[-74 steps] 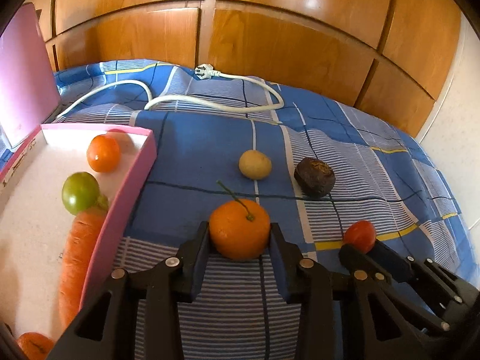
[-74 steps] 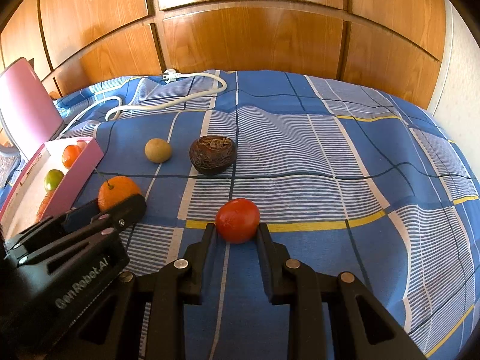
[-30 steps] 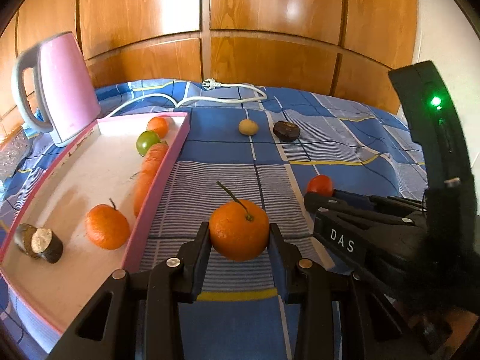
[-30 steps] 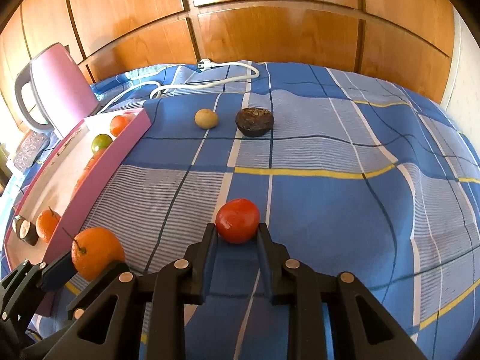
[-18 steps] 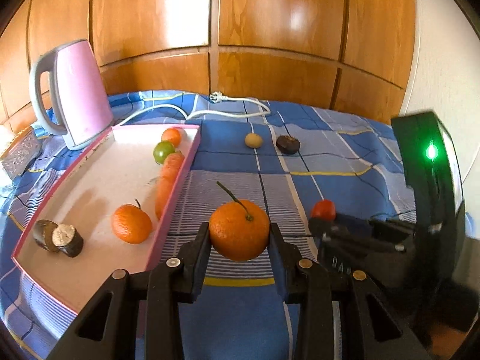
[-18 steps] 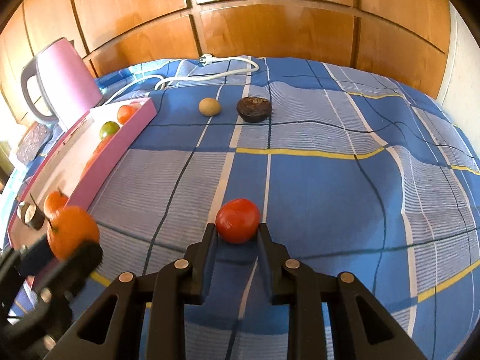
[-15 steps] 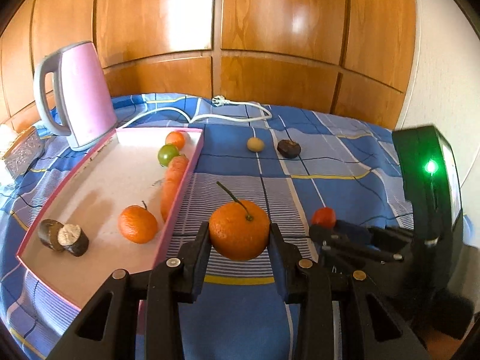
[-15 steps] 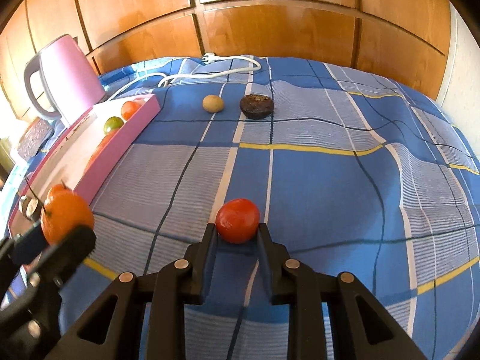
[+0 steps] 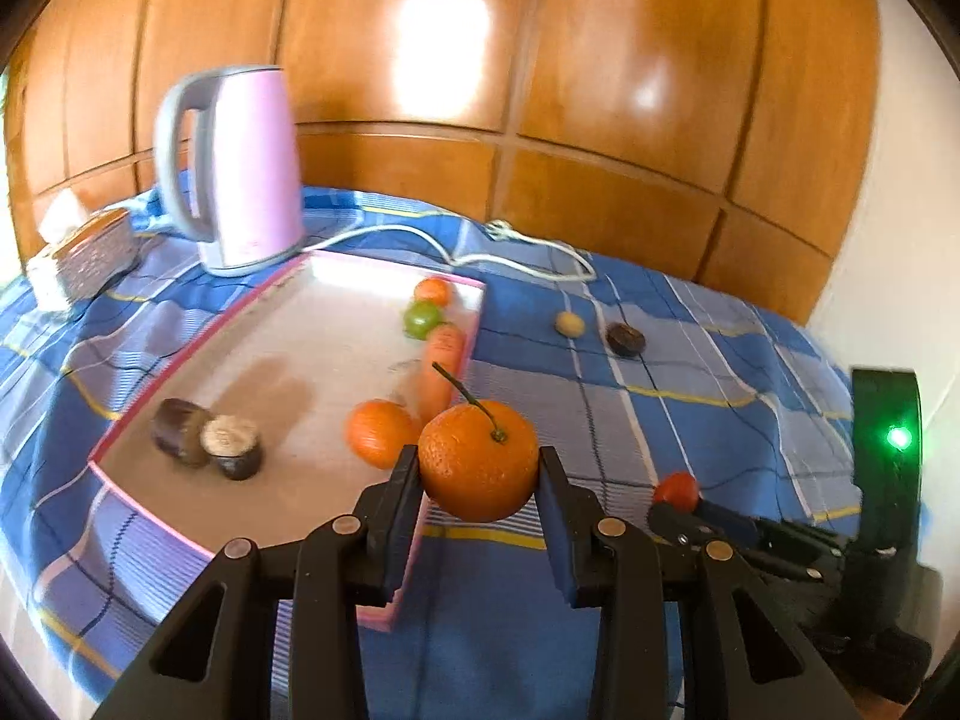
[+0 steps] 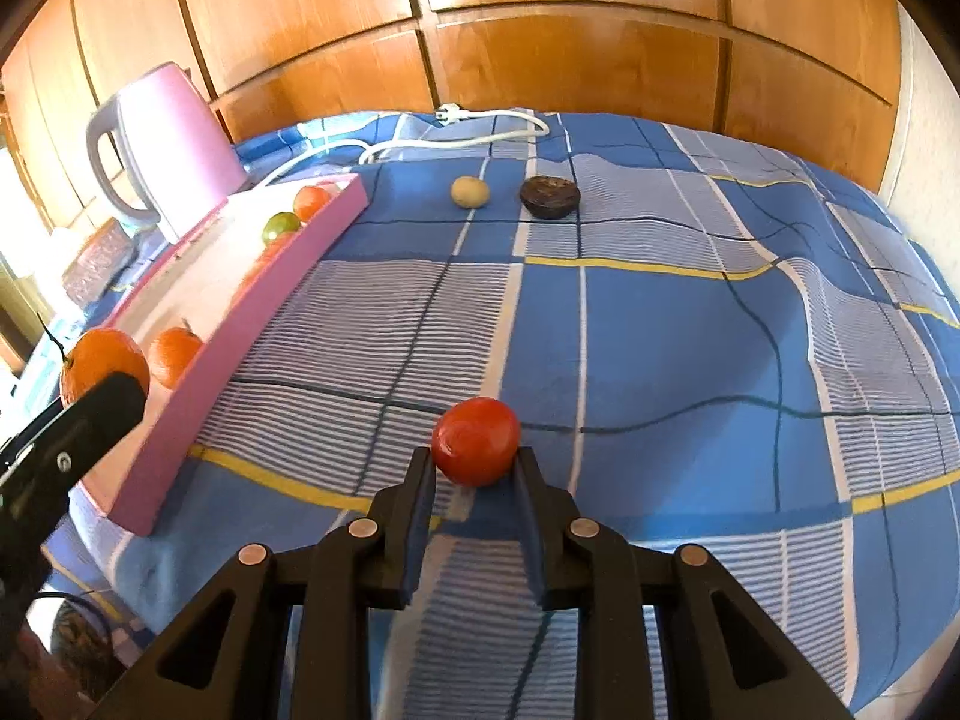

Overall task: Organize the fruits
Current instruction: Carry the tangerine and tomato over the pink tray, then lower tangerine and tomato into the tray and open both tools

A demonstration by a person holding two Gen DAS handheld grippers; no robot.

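This looks like a bedroom in a home: a blue checked bedsheet [image 10: 660,324] covers a soft, rumpled surface. Behind the sheet rise glossy brown wooden panels [image 10: 570,30], and a pink electric kettle [image 9: 240,168] stands on it near them.

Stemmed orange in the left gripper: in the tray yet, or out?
Out. The orange is clamped in the left gripper, held above the pink tray's near edge, not resting inside.

Glossy varnished wood wall panels [image 9: 600,90]; matt blue checked cloth cover [image 10: 660,330]; smooth pink plastic kettle [image 9: 246,162]; dimpled orange tangerine [image 9: 477,468].
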